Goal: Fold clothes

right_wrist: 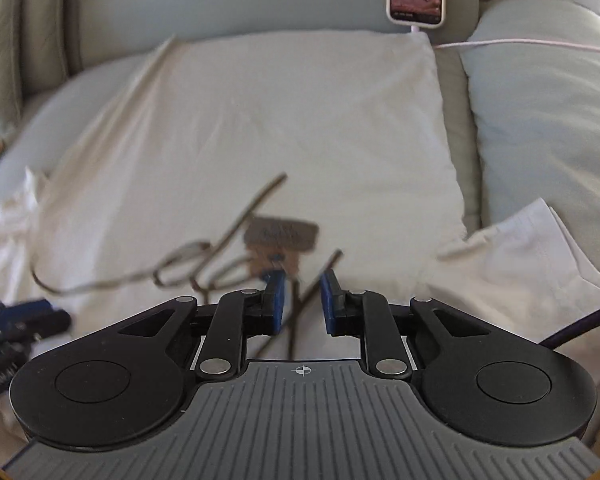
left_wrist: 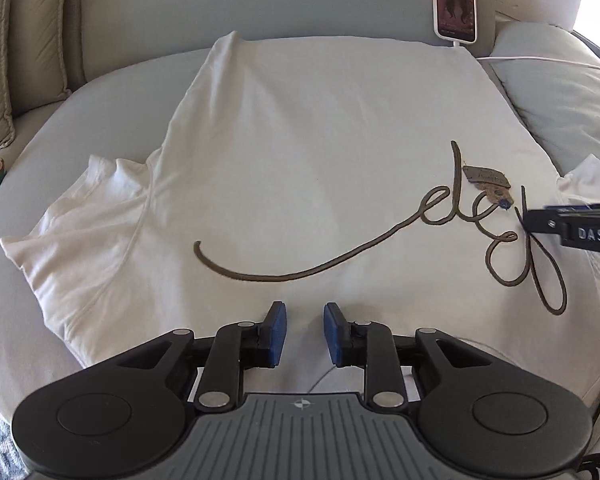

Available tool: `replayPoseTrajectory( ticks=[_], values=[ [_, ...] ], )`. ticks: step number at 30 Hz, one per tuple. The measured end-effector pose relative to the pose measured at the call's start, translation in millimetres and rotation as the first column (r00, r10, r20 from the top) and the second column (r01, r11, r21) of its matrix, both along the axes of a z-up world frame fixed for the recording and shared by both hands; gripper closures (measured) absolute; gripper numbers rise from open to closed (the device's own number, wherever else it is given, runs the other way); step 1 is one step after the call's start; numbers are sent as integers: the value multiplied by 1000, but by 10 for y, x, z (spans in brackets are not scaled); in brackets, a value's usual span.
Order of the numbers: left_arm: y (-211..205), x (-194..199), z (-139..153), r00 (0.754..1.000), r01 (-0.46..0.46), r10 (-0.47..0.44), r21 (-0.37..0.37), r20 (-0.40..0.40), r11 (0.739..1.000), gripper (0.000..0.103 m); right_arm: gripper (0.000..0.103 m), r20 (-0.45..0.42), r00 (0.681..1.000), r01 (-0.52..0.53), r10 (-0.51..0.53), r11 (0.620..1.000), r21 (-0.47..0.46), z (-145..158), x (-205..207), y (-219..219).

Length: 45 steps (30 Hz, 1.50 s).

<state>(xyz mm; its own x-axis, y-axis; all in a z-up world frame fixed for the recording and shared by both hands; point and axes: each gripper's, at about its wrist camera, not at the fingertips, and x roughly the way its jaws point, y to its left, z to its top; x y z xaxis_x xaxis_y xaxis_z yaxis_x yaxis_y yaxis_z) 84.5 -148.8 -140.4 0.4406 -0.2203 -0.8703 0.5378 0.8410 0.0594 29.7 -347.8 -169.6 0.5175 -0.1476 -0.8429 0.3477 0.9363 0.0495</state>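
Note:
A white T-shirt (left_wrist: pixel 300 140) lies spread flat on a bed, front up, with brown cursive lettering (left_wrist: pixel 440 216) and a brown paper tag (left_wrist: pixel 488 182) on it. Its left sleeve (left_wrist: pixel 80 216) spreads out to the left. My left gripper (left_wrist: pixel 305 332) is open and empty, low over the shirt near its collar end. My right gripper (right_wrist: pixel 302 302) is open and empty, just above the lettering, with the tag (right_wrist: pixel 280 236) right ahead of its fingertips. It also shows in the left wrist view (left_wrist: pixel 572 224) at the right edge. The right wrist view is blurred.
A phone (left_wrist: pixel 454 2) leans on the headboard at the back, with a white cable (left_wrist: pixel 540 60) running right. A pale pillow (left_wrist: pixel 560 100) lies to the right of the shirt. Beige cushions (left_wrist: pixel 4 60) stand at the far left. The pale bedsheet (left_wrist: pixel 100 112) shows left of the shirt.

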Motion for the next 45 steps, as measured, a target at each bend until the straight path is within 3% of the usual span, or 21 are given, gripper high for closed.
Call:
replayPoseTrajectory(
  ticks=[3,5,8,11,15,16,19,22,27,31,33,36,38,42,45],
  values=[
    [189,-35,61,999,-42,43,44,-30,998,75,83,-41,996,71,-74,994,-81,57,-303,-92],
    [348,-113,119,998,-56,56,63,-1,996,76,82,-60,992,105,-108,993,-62,100,-493,-193],
    [612,-228,278,995,-98,99,-32,27,995,76,78,-72,983,169,-170,985,-20,215,-743,-296],
    [707,-277,372,993,-110,113,-123,19,986,76,76,-1,983,181,-182,982,53,442,-909,-231],
    [499,-335,305,999,-27,29,-132,14,991,76,59,7,999,38,-40,985,169,615,-729,150],
    [429,-340,254,1000,-5,5,-129,-1,992,76,59,-4,1000,-11,12,984,175,626,-656,276],
    [324,-364,85,998,-8,4,-64,-64,998,76,59,-68,989,-125,134,984,128,584,-466,647],
    [349,-448,48,998,-6,4,-38,-58,999,75,59,-155,970,-181,188,982,59,453,-394,887],
    [476,-491,61,997,-39,37,-23,-74,999,73,56,-198,956,-219,216,976,8,351,-529,1068],
    [543,-568,113,996,-31,31,4,-78,1000,74,56,-230,957,-179,177,984,9,375,-643,1057],
    [612,-619,205,997,-34,32,-16,-72,999,75,56,-255,955,-157,155,988,13,407,-722,1033],
    [748,-703,525,999,-31,30,-103,-13,994,75,55,-191,973,-129,129,992,14,642,-910,1020],
    [810,-766,801,998,-19,26,-124,55,992,74,51,-97,987,-132,125,989,-69,931,-1045,1084],
    [924,-888,1290,989,6,18,-156,148,988,60,29,7,989,-146,148,978,-148,1435,-1219,1204],
    [981,-1000,1514,984,5,26,-167,178,986,53,28,48,986,-153,160,979,-134,1686,-1327,1251]
  ],
)
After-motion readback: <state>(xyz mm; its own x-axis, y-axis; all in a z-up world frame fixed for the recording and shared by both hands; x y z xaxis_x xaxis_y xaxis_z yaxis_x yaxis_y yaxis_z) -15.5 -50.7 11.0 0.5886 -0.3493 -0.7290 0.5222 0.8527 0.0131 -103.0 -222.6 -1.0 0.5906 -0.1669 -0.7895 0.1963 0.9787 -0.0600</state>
